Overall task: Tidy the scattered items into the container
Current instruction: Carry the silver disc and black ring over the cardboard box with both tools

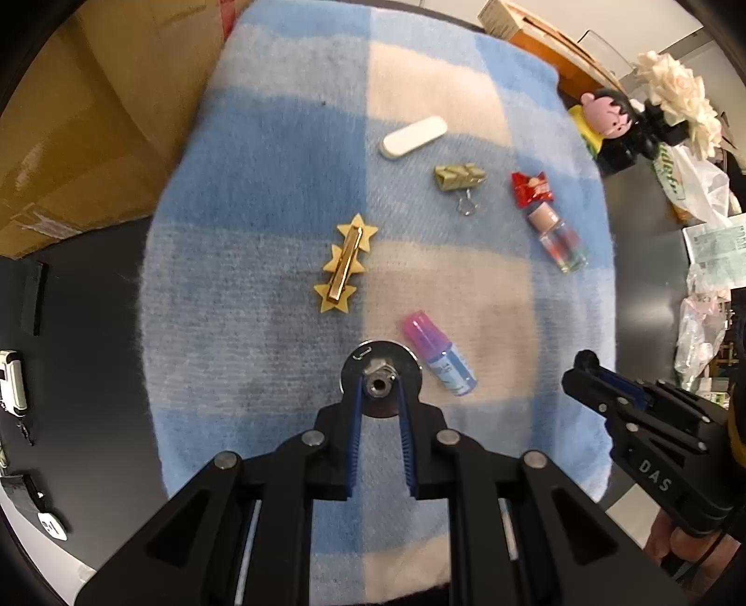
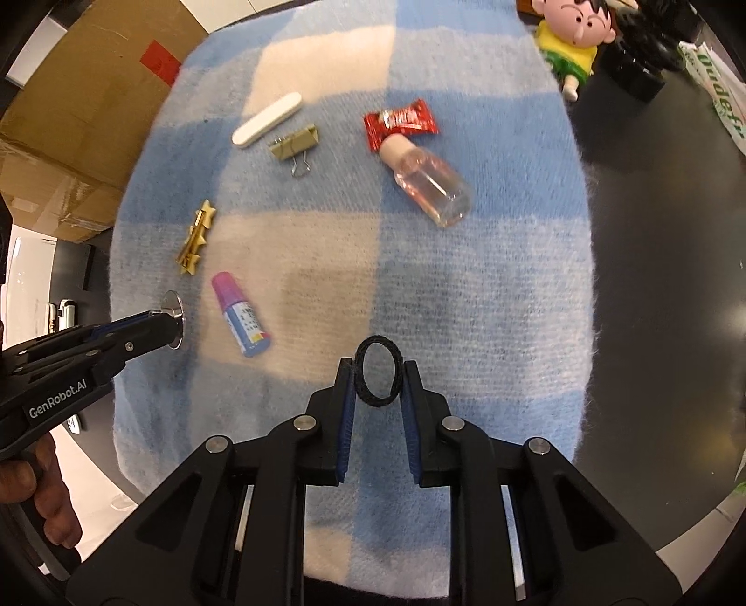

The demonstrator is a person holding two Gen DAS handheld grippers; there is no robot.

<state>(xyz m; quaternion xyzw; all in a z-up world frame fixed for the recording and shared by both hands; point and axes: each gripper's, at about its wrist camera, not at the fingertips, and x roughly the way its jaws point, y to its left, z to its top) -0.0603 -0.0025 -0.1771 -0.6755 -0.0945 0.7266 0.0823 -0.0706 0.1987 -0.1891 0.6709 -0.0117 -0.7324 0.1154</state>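
Observation:
My left gripper (image 1: 380, 384) is shut on a round metal disc with a nut (image 1: 381, 380), held over the blue and cream checked cloth (image 1: 279, 140); it shows from the side in the right wrist view (image 2: 175, 319). My right gripper (image 2: 376, 378) is shut on a black hair tie (image 2: 377, 373). On the cloth lie a star hair clip (image 1: 345, 263), a pink-capped small bottle (image 1: 440, 354), a white oblong case (image 1: 412, 136), a gold binder clip (image 1: 459, 179), a red candy wrapper (image 1: 531, 186) and a clear bottle (image 1: 559, 240). No container is in view.
A cardboard box (image 1: 84, 140) stands at the left of the cloth. A cartoon figurine (image 2: 569, 42), a black object, white flowers (image 1: 676, 93) and plastic bags (image 1: 694, 186) crowd the dark table at the right.

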